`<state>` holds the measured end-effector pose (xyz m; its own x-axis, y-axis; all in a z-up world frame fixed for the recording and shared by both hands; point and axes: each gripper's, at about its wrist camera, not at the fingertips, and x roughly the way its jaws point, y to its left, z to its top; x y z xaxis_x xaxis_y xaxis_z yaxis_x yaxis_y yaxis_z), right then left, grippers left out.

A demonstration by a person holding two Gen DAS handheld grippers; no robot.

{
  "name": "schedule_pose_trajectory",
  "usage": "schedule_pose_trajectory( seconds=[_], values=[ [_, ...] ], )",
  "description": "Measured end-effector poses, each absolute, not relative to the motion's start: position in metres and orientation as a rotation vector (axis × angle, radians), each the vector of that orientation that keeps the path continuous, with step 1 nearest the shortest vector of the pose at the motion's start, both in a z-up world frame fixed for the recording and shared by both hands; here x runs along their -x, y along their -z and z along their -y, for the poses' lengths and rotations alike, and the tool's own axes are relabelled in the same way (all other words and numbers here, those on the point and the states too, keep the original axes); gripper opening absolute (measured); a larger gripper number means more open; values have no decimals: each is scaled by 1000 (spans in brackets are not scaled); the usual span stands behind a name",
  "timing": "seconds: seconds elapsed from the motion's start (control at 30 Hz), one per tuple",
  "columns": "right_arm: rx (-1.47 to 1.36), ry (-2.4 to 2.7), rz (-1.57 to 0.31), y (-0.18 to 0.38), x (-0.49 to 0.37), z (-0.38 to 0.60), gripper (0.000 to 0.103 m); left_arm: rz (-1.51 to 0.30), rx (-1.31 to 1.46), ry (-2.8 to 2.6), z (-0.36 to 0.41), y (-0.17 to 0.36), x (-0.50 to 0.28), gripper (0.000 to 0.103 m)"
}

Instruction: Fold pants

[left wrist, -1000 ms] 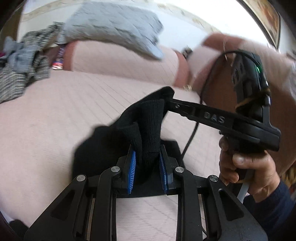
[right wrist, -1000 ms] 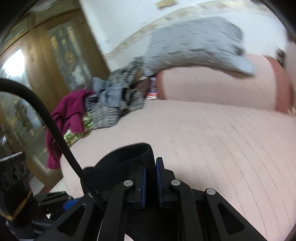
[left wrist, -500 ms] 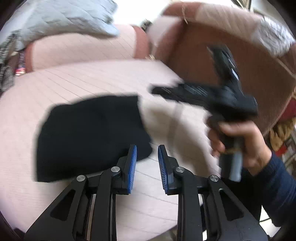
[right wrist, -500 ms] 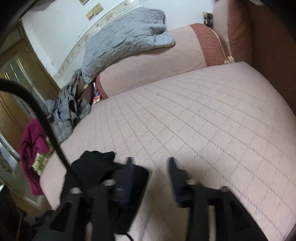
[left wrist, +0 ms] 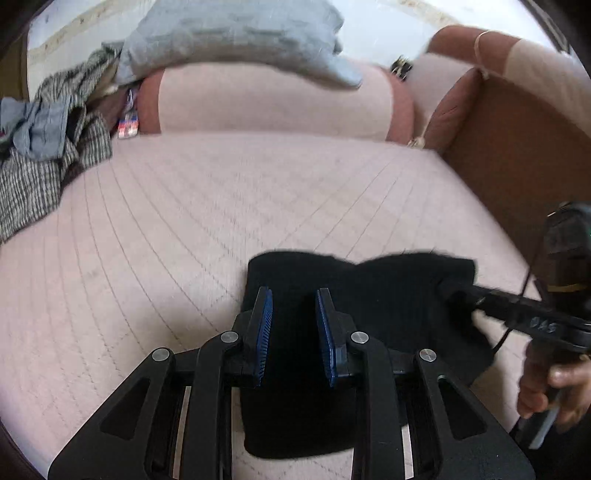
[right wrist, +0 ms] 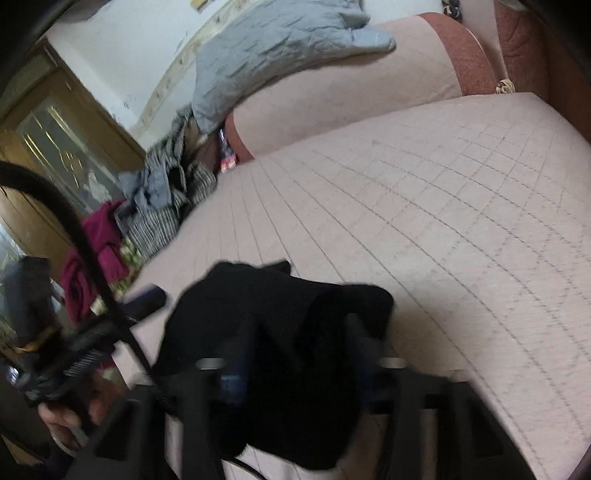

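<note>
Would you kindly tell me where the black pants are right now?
The black pants lie at the near edge of the pink mattress, beneath the left gripper, with the right gripper at their right end.

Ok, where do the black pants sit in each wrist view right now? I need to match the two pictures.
Left wrist: black pants low centre to right, on the pink sofa seat, under the left gripper.
Right wrist: black pants low centre-left, blurred, in front of the right gripper, whose jaws are closing.
Shared landmark: grey quilted blanket on the backrest.
</note>
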<state>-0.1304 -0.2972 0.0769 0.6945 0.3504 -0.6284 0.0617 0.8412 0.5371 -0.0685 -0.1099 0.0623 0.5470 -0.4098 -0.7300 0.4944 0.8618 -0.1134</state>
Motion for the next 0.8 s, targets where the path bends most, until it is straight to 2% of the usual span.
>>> schedule_pose_trajectory(
  seconds=[0.03, 0.23, 0.43, 0.57, 0.6, 0.67, 0.7, 0.8],
  values=[
    [-531, -161, -780, -82, 130, 295, 10, -835, -106, 533, 109, -59, 73, 23],
    [-473, -135, -719, -106, 130, 301, 5, -795, -52, 529, 111, -64, 78, 23],
    [-439, -79, -871, -71, 146, 300, 5, -843, -110, 527, 122, -41, 77, 24],
    [-491, -62, -811, -79, 160, 312, 8, -835, -99, 536, 119, -52, 77, 24],
    [-487, -53, -785, -85, 163, 314, 14, -830, -89, 540, 117, -55, 77, 24],
    [-475, -63, -748, -97, 163, 316, 44, -814, -81, 539, 115, -61, 72, 24],
    [-473, -68, -742, -100, 162, 316, 64, -813, -83, 536, 115, -63, 69, 24],
    [-474, -68, -760, -100, 147, 313, 65, -836, -90, 524, 119, -61, 54, 24]
  ],
)
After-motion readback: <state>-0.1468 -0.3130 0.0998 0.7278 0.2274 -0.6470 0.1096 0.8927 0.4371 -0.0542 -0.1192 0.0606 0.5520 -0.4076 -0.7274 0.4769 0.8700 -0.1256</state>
